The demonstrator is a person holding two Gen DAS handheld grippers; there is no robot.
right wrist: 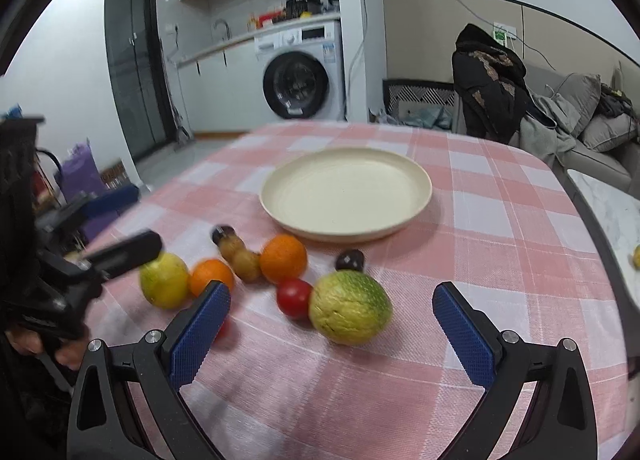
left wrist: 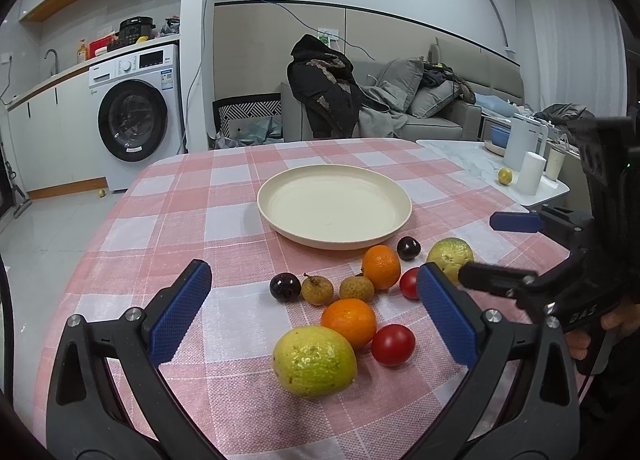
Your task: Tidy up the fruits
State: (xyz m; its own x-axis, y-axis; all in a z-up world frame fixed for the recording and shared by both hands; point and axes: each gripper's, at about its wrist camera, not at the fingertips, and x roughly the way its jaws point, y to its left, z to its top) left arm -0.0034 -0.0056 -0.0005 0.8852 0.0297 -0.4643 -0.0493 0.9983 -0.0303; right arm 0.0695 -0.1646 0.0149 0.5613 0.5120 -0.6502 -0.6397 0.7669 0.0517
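Both hand-held grippers were held wide open and empty, low over the fruit, prob. to line up a first pick. The left hand-held gripper (left wrist: 314,300) was spread around its nearest fruit: a yellow-green guava (left wrist: 314,360) just ahead between the fingers, w/ an orange (left wrist: 349,322) and a red tomato (left wrist: 393,344) touching or just beside it. The right hand-held gripper (right wrist: 331,328) was aimed at a second guava (right wrist: 349,312), between its fingers and slightly left of centre. The cream plate (left wrist: 280,215) was left bare beyond the cluster, so no fruit was judged sorted yet. The bench (left wrist: 180,219) was covered w/ a pink-and-white check cloth. Behind it, a washing machine (left wrist: 134,115) and a grey sofa (left wrist: 432,115) were seen.
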